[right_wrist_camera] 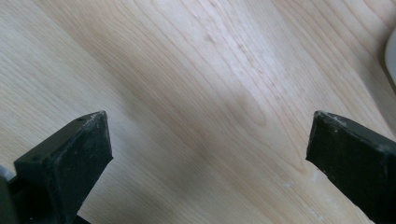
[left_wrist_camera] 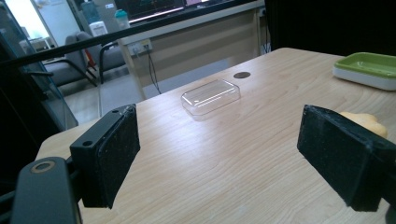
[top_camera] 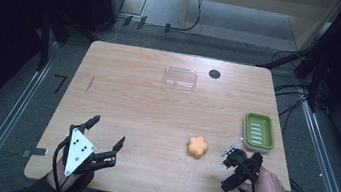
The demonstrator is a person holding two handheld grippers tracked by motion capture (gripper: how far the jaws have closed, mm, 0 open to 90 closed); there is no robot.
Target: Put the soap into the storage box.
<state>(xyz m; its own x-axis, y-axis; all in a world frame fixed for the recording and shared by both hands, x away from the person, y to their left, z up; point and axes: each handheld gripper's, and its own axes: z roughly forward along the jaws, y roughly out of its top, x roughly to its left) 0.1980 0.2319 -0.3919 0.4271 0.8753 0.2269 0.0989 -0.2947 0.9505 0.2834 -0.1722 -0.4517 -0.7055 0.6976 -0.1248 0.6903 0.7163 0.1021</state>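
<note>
Although both pairs of tongs hover low at the near edge of the pale wooden table [top_camera: 158, 99], the orange flower-shaped soap bar [top_camera: 197, 146] lies closer to the right gripper [top_camera: 239, 158] — just beside it, toward the table's middle — than to the left gripper [top_camera: 105, 134], which is well apart on the other side. The soap is roughly round, so it offers no long axis to line up with. Both sets of jaws stand wide apart and hold nothing. In the left gripper view the soap peeks out behind the right-hand pad [left_wrist_camera: 343, 156]. The green ridged soap dish on its white base [top_camera: 259, 131] sits just beyond the right gripper; the clear plastic lid [top_camera: 180, 77] lies at the far side near a small dark round disc [top_camera: 214, 74]. No brand, label or writing can be read anywhere.
</note>
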